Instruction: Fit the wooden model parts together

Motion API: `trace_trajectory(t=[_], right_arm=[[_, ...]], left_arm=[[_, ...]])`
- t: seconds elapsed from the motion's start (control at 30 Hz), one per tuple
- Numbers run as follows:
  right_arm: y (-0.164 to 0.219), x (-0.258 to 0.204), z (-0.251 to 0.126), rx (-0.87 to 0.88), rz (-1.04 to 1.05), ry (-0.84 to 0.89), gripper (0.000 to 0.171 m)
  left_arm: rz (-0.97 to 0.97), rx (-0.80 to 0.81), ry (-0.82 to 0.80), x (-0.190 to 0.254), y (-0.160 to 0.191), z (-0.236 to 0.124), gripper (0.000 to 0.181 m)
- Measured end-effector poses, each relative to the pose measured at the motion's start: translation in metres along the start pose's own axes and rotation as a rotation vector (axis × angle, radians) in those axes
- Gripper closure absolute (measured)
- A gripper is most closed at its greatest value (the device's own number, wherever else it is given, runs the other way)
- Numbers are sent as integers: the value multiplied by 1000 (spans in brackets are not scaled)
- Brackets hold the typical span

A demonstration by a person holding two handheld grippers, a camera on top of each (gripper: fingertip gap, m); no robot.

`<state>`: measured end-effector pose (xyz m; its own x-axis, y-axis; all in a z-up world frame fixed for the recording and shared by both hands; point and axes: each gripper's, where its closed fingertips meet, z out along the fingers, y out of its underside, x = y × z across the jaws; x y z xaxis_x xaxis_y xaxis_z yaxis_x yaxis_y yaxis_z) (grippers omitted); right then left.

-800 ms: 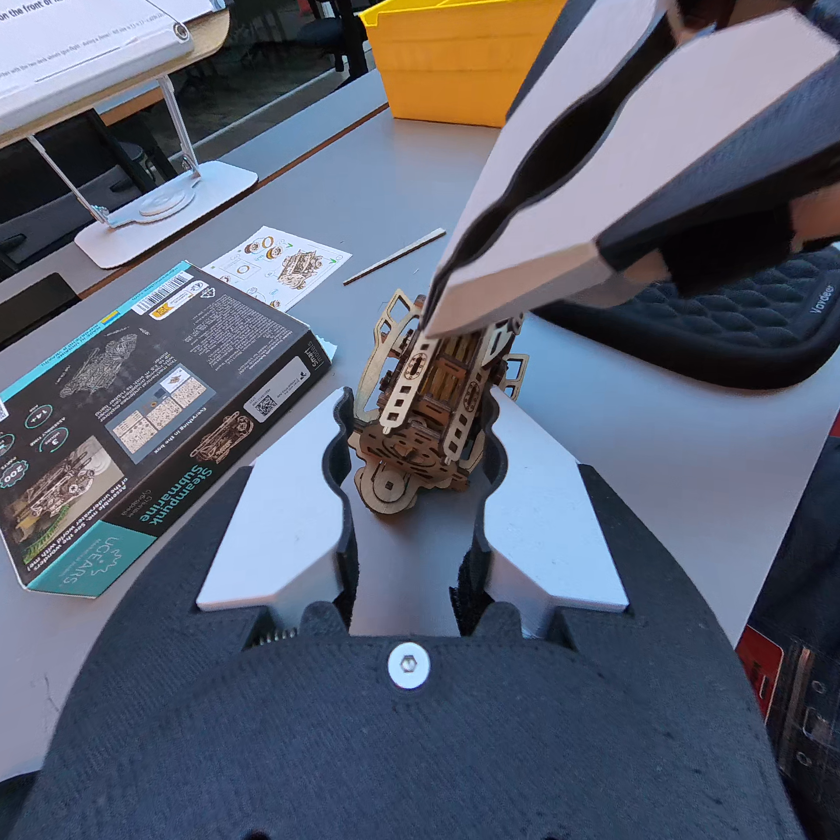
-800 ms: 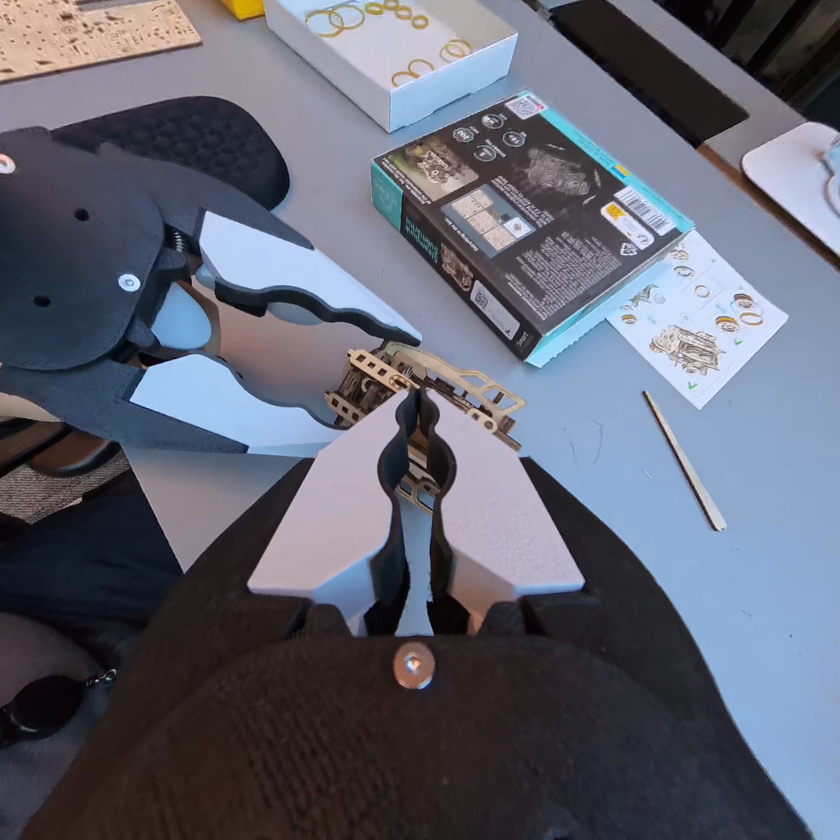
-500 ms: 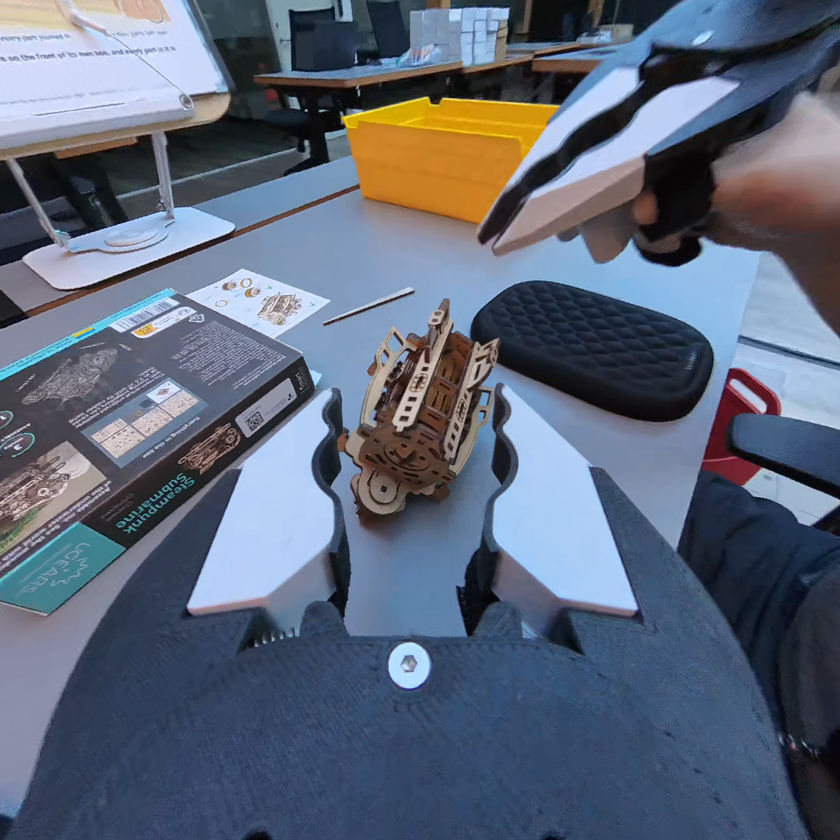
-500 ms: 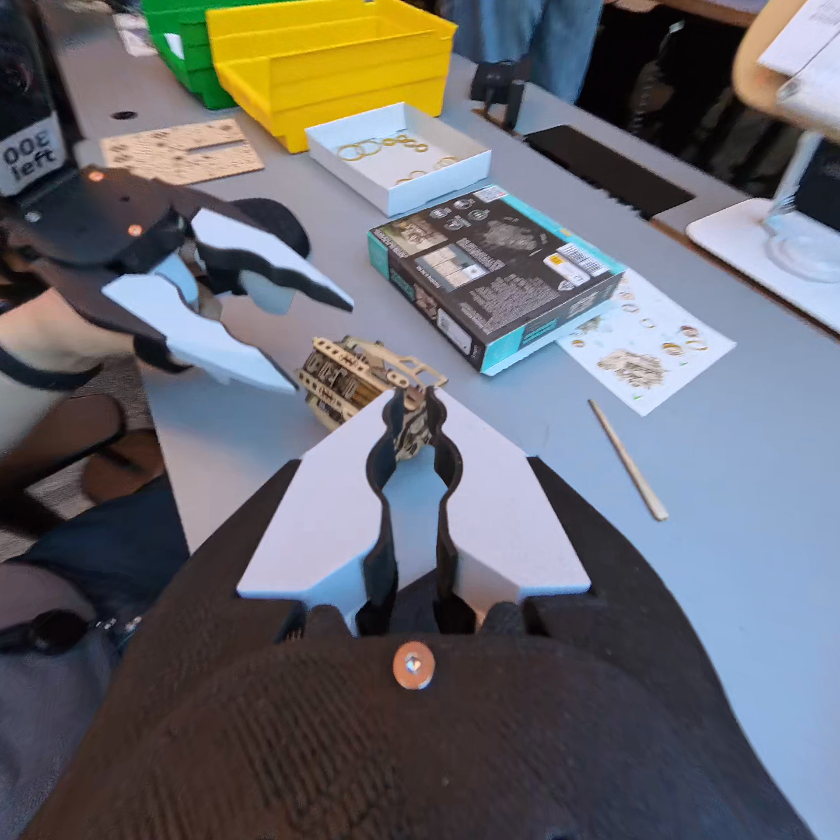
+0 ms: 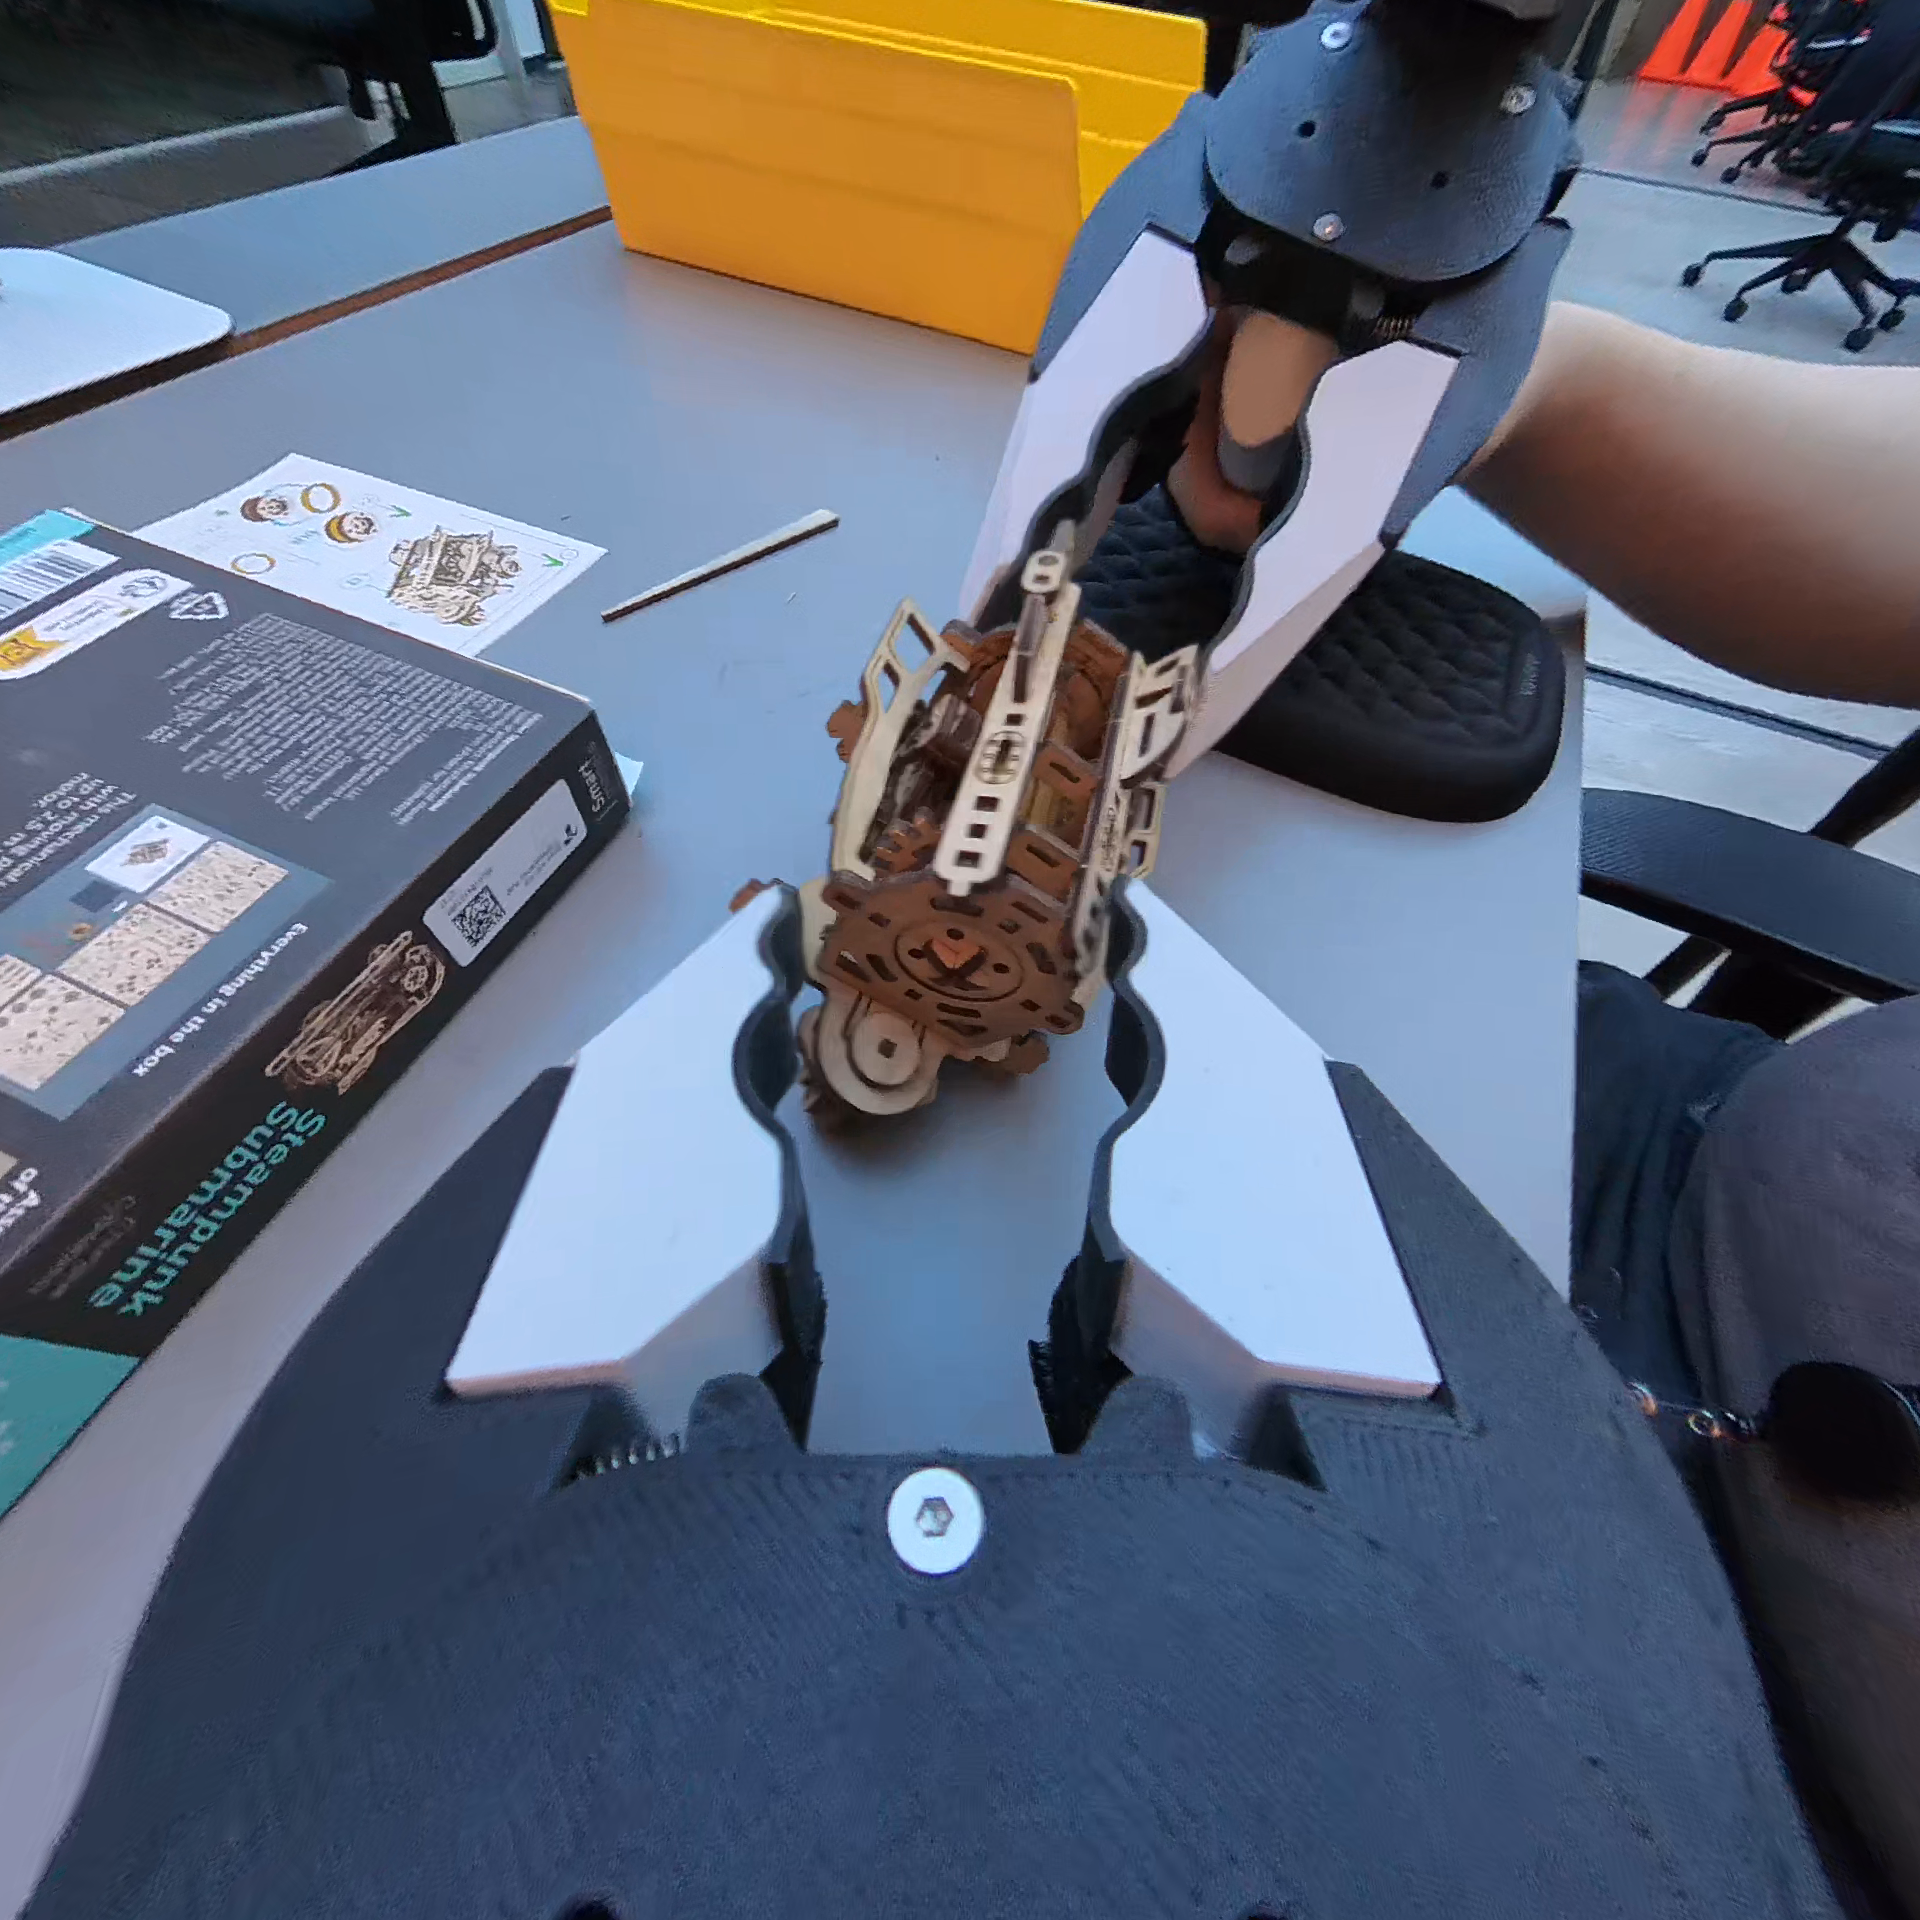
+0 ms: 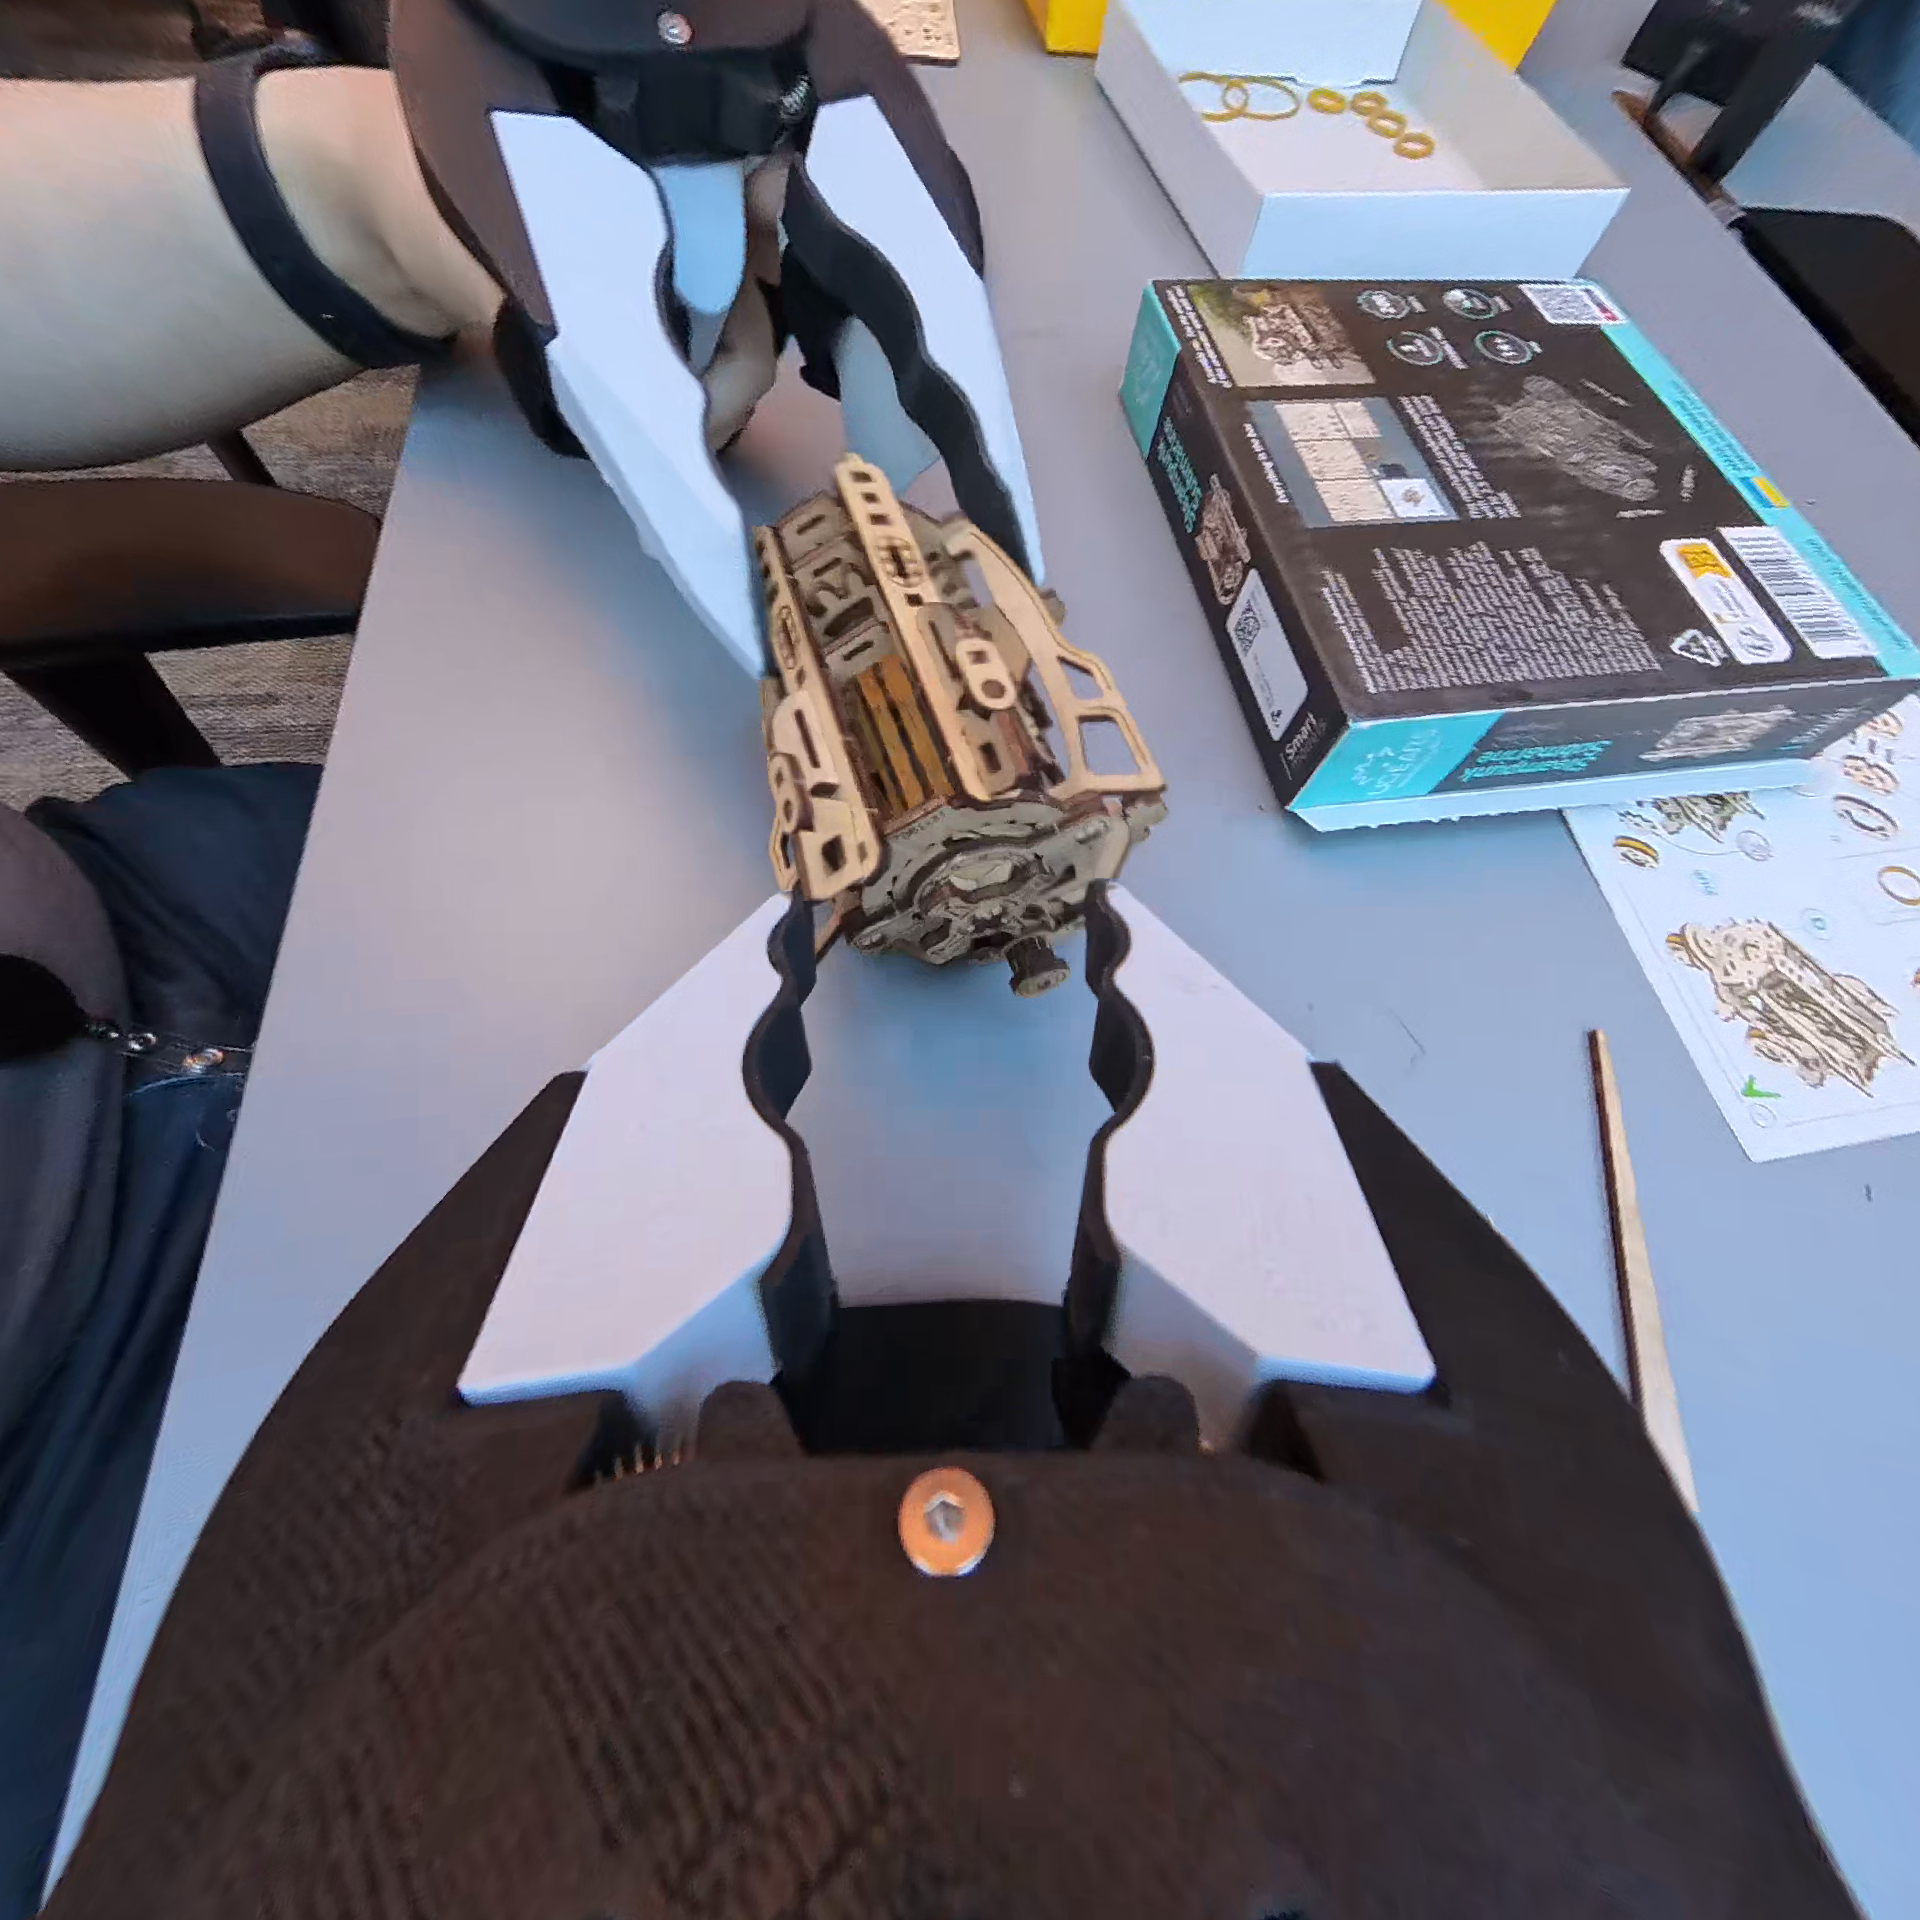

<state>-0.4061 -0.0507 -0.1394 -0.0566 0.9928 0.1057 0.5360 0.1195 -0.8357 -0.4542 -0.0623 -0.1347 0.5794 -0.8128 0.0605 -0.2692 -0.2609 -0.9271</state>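
A: Grey matte tabletop, office room behind — rolling chairs on bare floor, a yellow plastic bin at the far edge.

B: Model?

A: Wooden model sits mid-tabletop, laser-cut ply, barrel-shaped with slotted ribs and gears, one end tilted up. Left claw is spread wide, tips flanking the near end plate. Can't tell if they touch it.

B: Other side?

A: Right claw also spread wide, tips bracketing the opposite end where a small cog sticks out. Contact unclear there too. From the left view it comes down from above over the far end. White angular fingers, black wavy inner pads, black textured printed shells.

B: Anything printed nearby?

A: Dark product box with teal edges, text, codes and photos on it — lying flat just beside the model. Illustrated paper sheet partly under it. Thin wooden stick loose on the surface. White open box holding yellow rings. Black quilted pad behind the model.
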Motion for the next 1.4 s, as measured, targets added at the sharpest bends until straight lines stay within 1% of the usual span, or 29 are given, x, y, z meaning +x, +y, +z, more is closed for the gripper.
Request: trace_trajectory(t=[0.03,0.07,0.17,0.37,0.47,0.6,0.8,0.87,0.93,1.0,1.07,1.17,1.27,1.4], right_arm=[[-2,0,2,6,1,-10,123],[-4,0,3,11,8,-19,127],[-5,5,4,4,77,-46,128],[-9,19,7,32,316,-151,131],[-9,27,9,37,425,-221,131],[-7,34,9,56,419,-256,130],[-13,43,0,145,395,-267,123],[-16,46,-5,177,366,-259,120],[-16,50,-8,197,302,-227,115],[-19,50,-12,236,203,-194,112],[-22,47,-14,266,90,-162,112],[-22,39,-14,262,-64,-131,119],[-17,36,-11,233,-177,-97,123],[-17,25,-7,228,-168,-151,128]], left_arm=[[-6,2,23,0,-1,0,129],[-27,-1,40,-1,-2,0,129],[-111,-23,85,-6,-4,2,129],[-423,-85,226,-20,-8,4,129],[-542,-108,278,-28,-9,7,129],[-583,-109,317,-32,-11,10,129],[-600,-42,292,-45,-16,11,131],[-586,-4,280,-48,-19,6,132],[-574,47,265,-50,-24,-1,128],[-534,103,224,-53,-32,-10,123],[-448,129,156,-50,-38,-17,115],[-254,124,46,-37,-43,-22,111],[-92,74,-27,-21,-39,-18,109],[64,-20,-62,-4,-25,-6,106]])
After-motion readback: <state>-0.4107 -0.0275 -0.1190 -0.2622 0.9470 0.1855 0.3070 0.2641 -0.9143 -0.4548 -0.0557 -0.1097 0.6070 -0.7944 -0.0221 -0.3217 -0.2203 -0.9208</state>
